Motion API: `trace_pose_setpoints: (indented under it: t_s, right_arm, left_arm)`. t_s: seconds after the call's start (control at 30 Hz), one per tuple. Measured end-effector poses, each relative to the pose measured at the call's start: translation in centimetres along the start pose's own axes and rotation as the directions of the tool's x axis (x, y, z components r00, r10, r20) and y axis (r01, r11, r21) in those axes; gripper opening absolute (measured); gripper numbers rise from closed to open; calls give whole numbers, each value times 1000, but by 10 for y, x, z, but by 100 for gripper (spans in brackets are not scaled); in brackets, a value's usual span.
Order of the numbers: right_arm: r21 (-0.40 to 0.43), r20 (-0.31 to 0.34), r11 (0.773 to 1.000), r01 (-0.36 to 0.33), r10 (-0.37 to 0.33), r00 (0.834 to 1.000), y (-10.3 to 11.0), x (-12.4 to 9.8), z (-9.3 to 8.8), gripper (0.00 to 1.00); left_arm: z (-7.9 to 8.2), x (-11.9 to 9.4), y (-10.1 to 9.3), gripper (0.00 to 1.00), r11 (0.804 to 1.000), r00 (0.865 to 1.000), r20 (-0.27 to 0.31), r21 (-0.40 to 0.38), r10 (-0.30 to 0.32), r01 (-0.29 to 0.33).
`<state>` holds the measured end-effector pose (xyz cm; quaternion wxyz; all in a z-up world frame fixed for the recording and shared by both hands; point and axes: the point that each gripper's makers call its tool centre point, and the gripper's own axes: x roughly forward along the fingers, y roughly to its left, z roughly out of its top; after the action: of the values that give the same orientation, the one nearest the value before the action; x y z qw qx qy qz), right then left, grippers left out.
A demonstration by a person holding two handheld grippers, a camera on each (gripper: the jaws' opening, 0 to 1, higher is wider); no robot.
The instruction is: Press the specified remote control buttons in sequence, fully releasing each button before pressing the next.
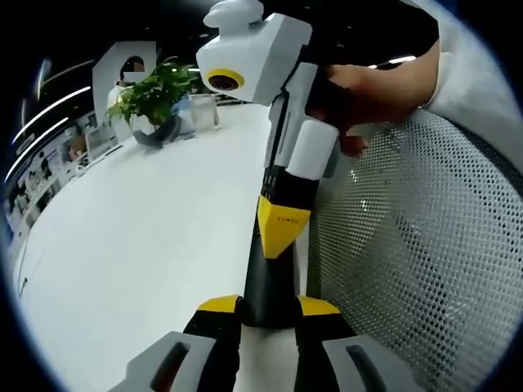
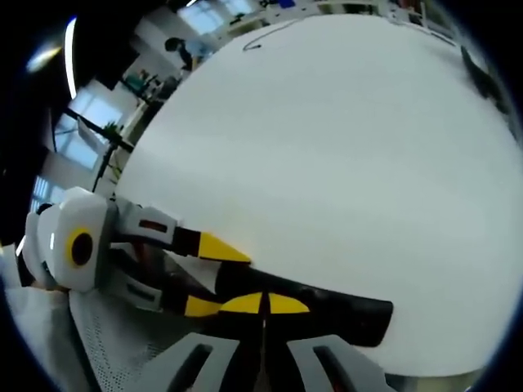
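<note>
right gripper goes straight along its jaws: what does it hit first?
The black remote, right at the right gripper's shut tips and held by the left gripper. They may already touch; depth is unclear.

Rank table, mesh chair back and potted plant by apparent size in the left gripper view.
1. table and mesh chair back, about alike; the chair is nearer.
2. potted plant, smallest and far off.

White table, black remote, yellow-tipped grippers

The table [image 1: 139, 237] is plain white; the remote control [image 2: 327, 309] is black. The left gripper [image 1: 268, 314] and right gripper [image 2: 263, 304] have yellow tips and grey bodies. A white chair back [image 1: 417, 237] carries a dotted mesh; the plant [image 1: 159, 91] is green.
</note>
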<state>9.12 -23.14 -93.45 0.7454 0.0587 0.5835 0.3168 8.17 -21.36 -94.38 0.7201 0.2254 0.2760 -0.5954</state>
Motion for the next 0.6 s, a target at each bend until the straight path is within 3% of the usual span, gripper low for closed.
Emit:
trace_pose_setpoints:
  t_s: [0.07,0.17,0.2,0.23,0.4,0.57,0.6]
  right_arm:
    - [-4,39,1000,-15,15,999,4,-6,7,0]
    - [-13,169,1000,2,0,986,5,-25,26,0]
    - [-32,232,999,22,-14,973,4,-33,34,0]
    - [-70,341,994,79,-51,939,0,-47,49,0]
    - [-60,470,980,189,-139,872,-14,-89,62,0]
    - [-46,533,978,204,-149,833,-20,-113,60,4]
    - [-53,586,974,221,-149,797,-19,-121,64,9]
  left_arm:
    - [0,0,0,25,1000,1000,1,1,-1,1]
    - [0,0,0,25,1000,1000,4,0,-1,1]
    - [0,0,0,25,1000,1000,5,-1,-1,1]
    - [0,0,1,25,1000,1000,6,-1,-2,2]
    - [1,1,1,25,1000,1000,10,-3,-1,1]
    - [1,2,1,25,1000,1000,11,-6,1,-1]
    - [2,2,1,25,1000,1000,10,-6,1,-1]
